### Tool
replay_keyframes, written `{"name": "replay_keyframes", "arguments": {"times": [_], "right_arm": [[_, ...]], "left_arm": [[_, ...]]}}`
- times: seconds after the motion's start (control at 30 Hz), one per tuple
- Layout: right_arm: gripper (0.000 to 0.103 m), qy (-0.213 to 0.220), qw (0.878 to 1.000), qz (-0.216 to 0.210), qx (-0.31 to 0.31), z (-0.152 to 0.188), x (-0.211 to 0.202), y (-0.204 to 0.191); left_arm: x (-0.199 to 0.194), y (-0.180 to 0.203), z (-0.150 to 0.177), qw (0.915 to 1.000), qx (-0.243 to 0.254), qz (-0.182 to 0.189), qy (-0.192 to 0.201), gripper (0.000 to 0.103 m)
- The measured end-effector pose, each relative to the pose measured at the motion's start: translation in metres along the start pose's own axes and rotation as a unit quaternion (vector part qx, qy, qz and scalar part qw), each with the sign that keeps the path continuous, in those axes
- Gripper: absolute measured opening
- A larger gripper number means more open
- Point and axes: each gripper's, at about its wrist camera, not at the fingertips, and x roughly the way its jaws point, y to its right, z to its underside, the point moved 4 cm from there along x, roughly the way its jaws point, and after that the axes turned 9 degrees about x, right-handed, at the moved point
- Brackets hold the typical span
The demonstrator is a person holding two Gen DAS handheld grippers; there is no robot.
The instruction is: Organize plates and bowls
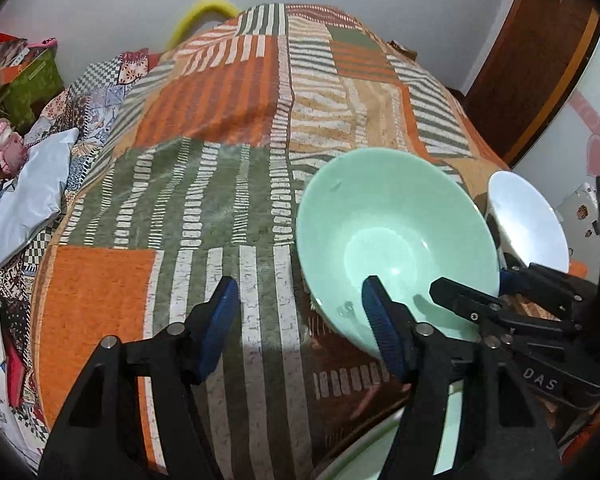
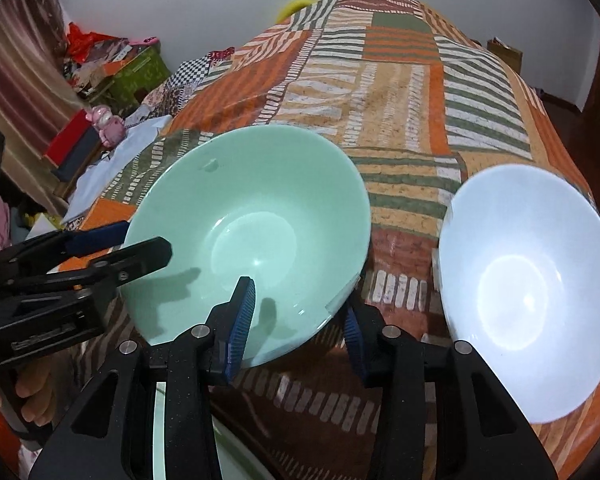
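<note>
Your right gripper (image 2: 296, 320) stands astride the near rim of the green bowl (image 2: 252, 220): one finger is inside the bowl, the other outside and below the rim. There is a clear gap between pads and rim, so the jaws are apart, not yet clamped. That straddle looks like the set-up for a rim pinch, the only way two fingers can take a wide bowl like this. The outer pad is partly hidden by the rim, so you cannot tell whether it touches the bowl's wall.

Your left gripper (image 1: 300, 320) is spread wide and holds nothing. In its own view the right-hand finger overlaps the bowl's near left edge, while the other hangs over the bed (image 1: 204, 184); whether that finger touches the bowl is unclear. It seems placed to steady the bowl or just to wait alongside.

The green bowl sits upright on the patterned bedspread, near the front edge. The white bowl (image 2: 524, 292) stands just beside it on the right, apart, also upright and empty. That likely makes it the nesting partner for the green one.

Below both grippers a pale green rim (image 2: 160, 440) shows, cut off by the frame and the fingers; it may be a plate or another bowl. No other plates are in view.
</note>
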Motion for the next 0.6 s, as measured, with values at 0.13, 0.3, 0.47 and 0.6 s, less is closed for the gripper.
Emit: {"name": "replay_keyframes", "arguments": {"times": [0.13,0.3,0.47,0.6], "right_arm": [[0.029,0.005,1.0,-0.008,0.005,-0.002,-0.001,0.003],[0.029,0.009,1.0,-0.002,-0.002,-0.002,-0.003,0.0],[0.029,0.012,1.0,-0.004,0.0,-0.002,-0.007,-0.001],[0.029,0.021,1.0,-0.005,-0.001,-0.002,-0.015,-0.003]], "left_arm": [[0.011,-0.002,0.001,0.9998,-0.009,0.007,-0.016,0.037],[0.012,0.005,0.002,0.9997,0.005,0.019,-0.013,0.017],[0.01,0.008,0.001,0.9998,0.009,0.012,-0.012,0.017],[0.001,0.011,0.001,0.9999,0.014,0.008,-0.004,0.017]]}}
